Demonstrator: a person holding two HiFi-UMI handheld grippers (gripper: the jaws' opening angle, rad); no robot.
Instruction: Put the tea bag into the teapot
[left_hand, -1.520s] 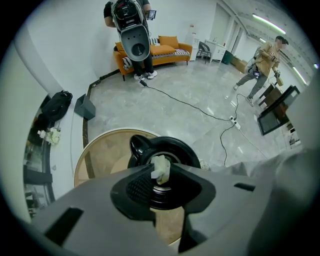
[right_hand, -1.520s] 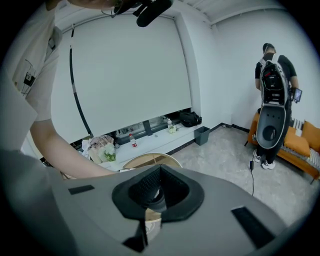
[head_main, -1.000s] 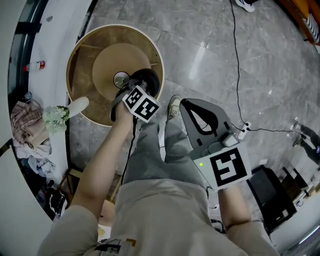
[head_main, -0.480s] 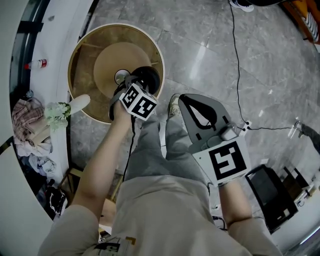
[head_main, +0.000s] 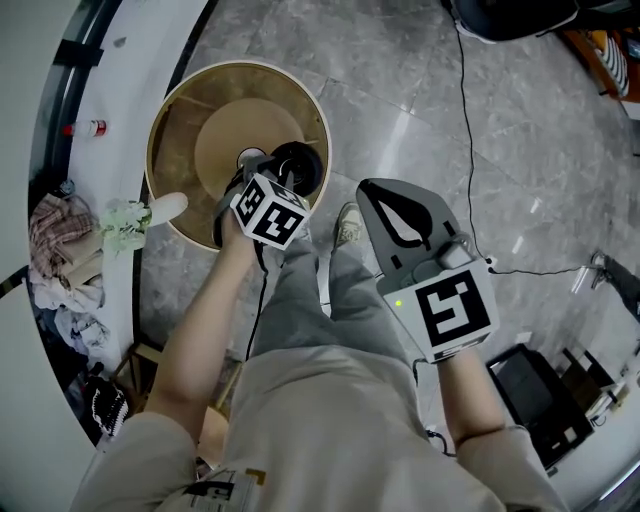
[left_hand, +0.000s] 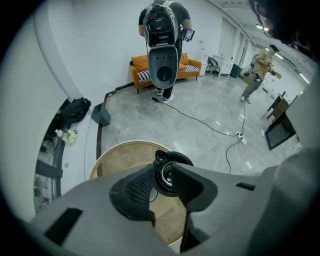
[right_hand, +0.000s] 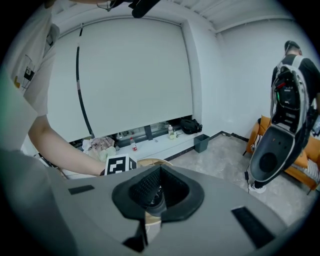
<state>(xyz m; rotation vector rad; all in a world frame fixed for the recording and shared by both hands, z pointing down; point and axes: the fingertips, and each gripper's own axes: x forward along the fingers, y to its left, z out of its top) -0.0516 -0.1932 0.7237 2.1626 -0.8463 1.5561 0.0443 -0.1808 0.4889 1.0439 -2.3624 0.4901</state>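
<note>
A black teapot (head_main: 297, 165) stands on the round wooden table (head_main: 165, 120), its lid off and its mouth open. My left gripper (head_main: 262, 178) hangs just above it and points steeply down. In the left gripper view the teapot (left_hand: 168, 180) shows below through the gap of the left gripper (left_hand: 165, 169). Its jaws have just been closing but stand open, with nothing between the pads. My right gripper (head_main: 372, 195) hovers over the floor to the right of the table, and its tips meet, so it is shut and empty (right_hand: 160, 171). No tea bag shows in any view.
A small round light-rimmed piece (head_main: 248, 160) lies beside the teapot. A white vase with flowers (head_main: 135, 213) stands left of the table, with piled cloth (head_main: 55, 240) beyond. My legs and a shoe (head_main: 348, 222) are below. A cable (head_main: 470, 120) crosses the floor.
My left gripper has lifted away from the teapot's mouth, and more of the pot shows. The right gripper has risen slightly and stays shut.
</note>
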